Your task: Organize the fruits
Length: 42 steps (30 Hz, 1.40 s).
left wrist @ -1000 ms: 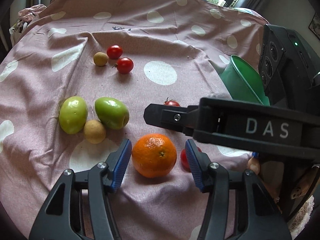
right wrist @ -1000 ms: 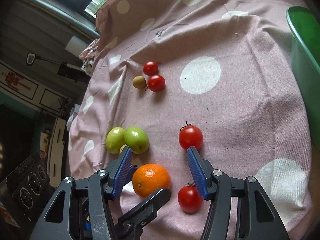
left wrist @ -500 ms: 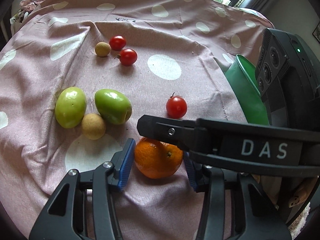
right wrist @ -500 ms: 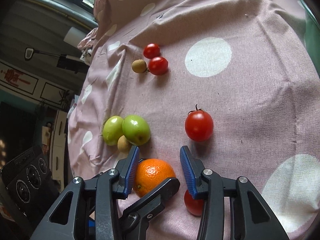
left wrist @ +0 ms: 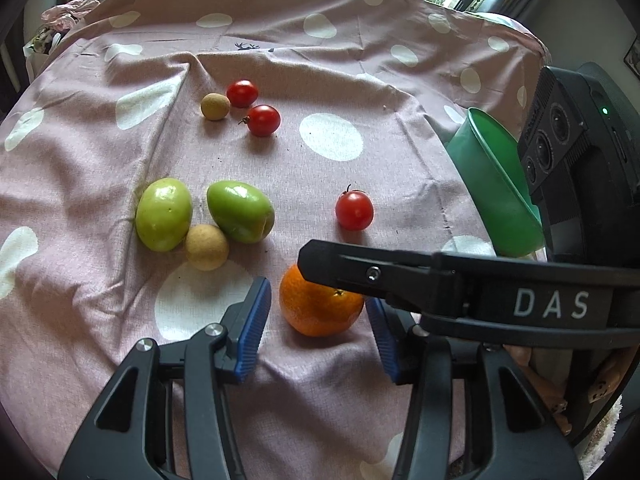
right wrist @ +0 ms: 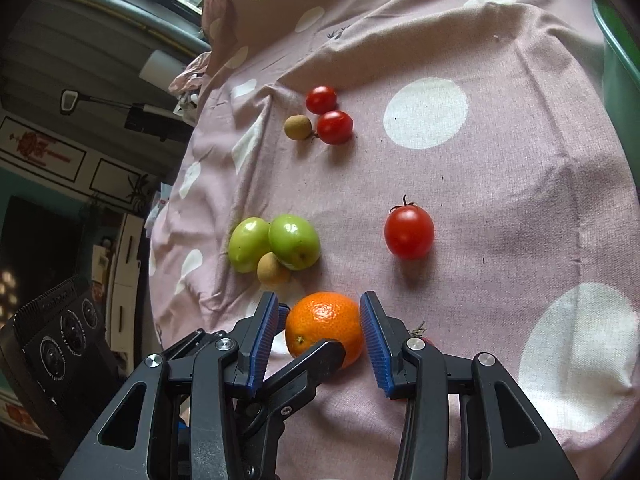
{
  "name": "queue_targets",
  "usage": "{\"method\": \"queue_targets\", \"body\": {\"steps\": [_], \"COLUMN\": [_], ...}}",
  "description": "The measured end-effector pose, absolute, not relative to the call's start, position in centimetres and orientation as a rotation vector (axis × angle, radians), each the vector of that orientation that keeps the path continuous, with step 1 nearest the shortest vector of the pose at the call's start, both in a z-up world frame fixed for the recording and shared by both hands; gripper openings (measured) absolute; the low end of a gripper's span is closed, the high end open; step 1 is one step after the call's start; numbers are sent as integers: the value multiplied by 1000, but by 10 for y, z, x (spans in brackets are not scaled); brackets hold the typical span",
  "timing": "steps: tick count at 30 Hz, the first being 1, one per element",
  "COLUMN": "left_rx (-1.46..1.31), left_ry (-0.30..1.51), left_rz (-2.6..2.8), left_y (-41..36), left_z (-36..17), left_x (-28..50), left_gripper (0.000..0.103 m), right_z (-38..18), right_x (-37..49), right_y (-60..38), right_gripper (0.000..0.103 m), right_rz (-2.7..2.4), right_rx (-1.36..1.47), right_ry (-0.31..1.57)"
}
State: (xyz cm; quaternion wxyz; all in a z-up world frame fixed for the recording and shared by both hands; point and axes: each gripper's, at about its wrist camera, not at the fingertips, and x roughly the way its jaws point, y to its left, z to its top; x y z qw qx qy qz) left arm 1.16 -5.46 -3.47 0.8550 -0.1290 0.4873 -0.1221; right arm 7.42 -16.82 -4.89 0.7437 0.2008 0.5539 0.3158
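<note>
An orange point(left wrist: 320, 304) lies on the pink dotted cloth point(left wrist: 320, 60). My right gripper point(right wrist: 320, 330) has its blue pads on both sides of the orange point(right wrist: 326, 326), closed onto it. My left gripper point(left wrist: 316, 320) is open, with the orange between its pads and a gap on the left. The right gripper's finger crosses the left wrist view over the orange. A red tomato point(left wrist: 354, 210) lies beyond it. Two green fruits point(left wrist: 240, 211) and a tan round fruit point(left wrist: 207, 247) lie to the left. A small red tomato point(right wrist: 420, 338) is mostly hidden behind the right finger.
A green bowl point(left wrist: 496, 192) stands at the right edge of the table, also at the right wrist view's edge point(right wrist: 618, 56). Two more tomatoes point(left wrist: 263, 120) and a second tan fruit point(left wrist: 215, 106) lie farther back. The cloth is wrinkled.
The right gripper has moved left and closed from wide open onto the orange. The left gripper has drawn back slightly, and the orange now sits nearer its right pad.
</note>
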Motion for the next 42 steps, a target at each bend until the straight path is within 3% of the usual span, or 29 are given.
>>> {"method": "queue_targets", "body": {"steps": [18, 33, 42], "left_rx": [-253, -161, -127], "left_ry": [1022, 786, 711], "left_rz": [-262, -365, -498], "left_y": [-64, -127, -188], "left_z": [-35, 43, 64], "left_x": [11, 14, 28], "left_gripper": [46, 46, 46], "right_z": [-46, 28, 49], "right_x": [64, 47, 43], "right_y": [-163, -233, -299], "right_gripper": [46, 46, 46], "right_rz": [643, 580, 443], "right_rx": [366, 414, 464], "right_ry": [1204, 912, 780]}}
